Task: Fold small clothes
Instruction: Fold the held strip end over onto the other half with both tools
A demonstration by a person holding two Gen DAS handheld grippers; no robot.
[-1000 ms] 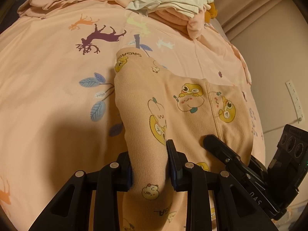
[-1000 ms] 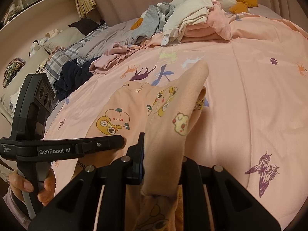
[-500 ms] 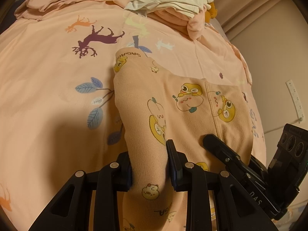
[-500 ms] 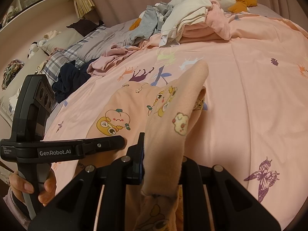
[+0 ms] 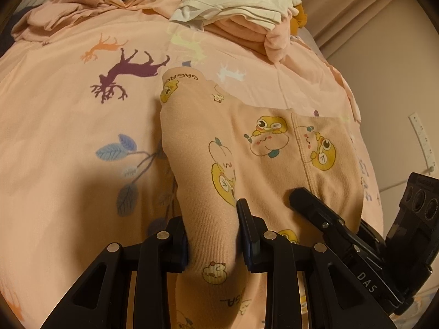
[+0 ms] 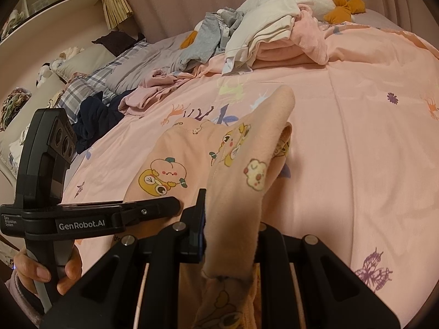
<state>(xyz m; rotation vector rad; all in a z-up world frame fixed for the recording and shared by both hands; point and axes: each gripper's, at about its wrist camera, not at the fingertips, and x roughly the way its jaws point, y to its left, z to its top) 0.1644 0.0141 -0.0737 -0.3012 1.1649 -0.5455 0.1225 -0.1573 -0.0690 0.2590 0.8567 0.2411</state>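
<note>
A small peach garment (image 5: 247, 142) with yellow cartoon prints lies on the pink bedspread, also in the right wrist view (image 6: 197, 161). My left gripper (image 5: 212, 235) is shut on the garment's left edge, which bulges up between the fingers. My right gripper (image 6: 230, 219) is shut on the garment's right edge, which stands up as a raised fold. The right gripper also shows at the lower right of the left wrist view (image 5: 343, 227). The left gripper, held by a hand, shows at the left of the right wrist view (image 6: 90, 216).
A pile of folded white and pink clothes (image 5: 241, 8) lies at the far end of the bed, also in the right wrist view (image 6: 277, 35). Grey and dark clothes (image 6: 101, 115) and pillows lie far left. A wall (image 5: 389, 82) is close on the right.
Both grippers stay shut on the garment. The left wrist view has shifted slightly; the garment's far edge sits a little farther along the bedspread.
</note>
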